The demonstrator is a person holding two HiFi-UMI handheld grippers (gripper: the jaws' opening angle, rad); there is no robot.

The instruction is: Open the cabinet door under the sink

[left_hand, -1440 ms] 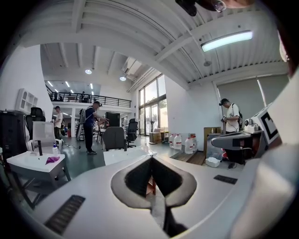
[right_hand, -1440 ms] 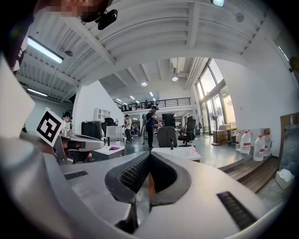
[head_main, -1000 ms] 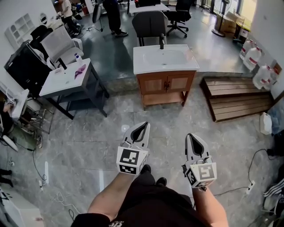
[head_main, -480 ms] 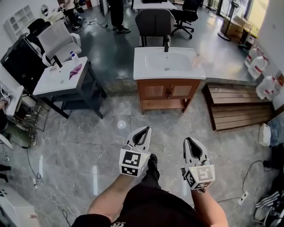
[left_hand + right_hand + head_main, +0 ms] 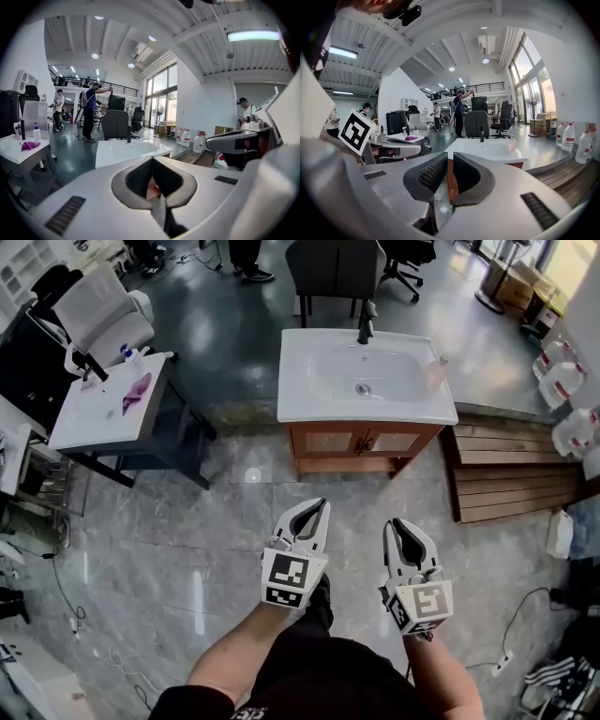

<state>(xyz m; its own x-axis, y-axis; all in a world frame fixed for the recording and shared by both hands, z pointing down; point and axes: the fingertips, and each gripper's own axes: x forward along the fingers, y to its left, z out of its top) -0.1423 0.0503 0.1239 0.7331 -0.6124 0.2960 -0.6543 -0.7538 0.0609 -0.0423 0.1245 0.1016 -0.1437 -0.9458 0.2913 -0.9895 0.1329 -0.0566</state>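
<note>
The wooden cabinet [image 5: 361,442] stands under a white sink [image 5: 366,376] at the top middle of the head view, with both doors closed. Both grippers are held level over the grey floor, well short of it and pointing at it. My left gripper [image 5: 322,505] is shut and empty; in the left gripper view its tips [image 5: 151,159] meet below the sink [image 5: 126,151]. My right gripper [image 5: 392,524] has just been opening. A narrow gap shows between its pads [image 5: 450,161], with nothing in it, and the sink [image 5: 487,150] lies ahead.
A dark-framed table [image 5: 70,432] with a purple cloth [image 5: 136,390] stands left of the sink. A low wooden pallet [image 5: 511,479] and water jugs [image 5: 572,432] lie to the right. A faucet [image 5: 367,322] and a pink bottle [image 5: 434,371] are on the sink. Chairs and people are behind.
The sink cabinet has come nearer and larger in the head view as both grippers advanced toward it. The right gripper's jaws have parted a little; the left stay closed.
</note>
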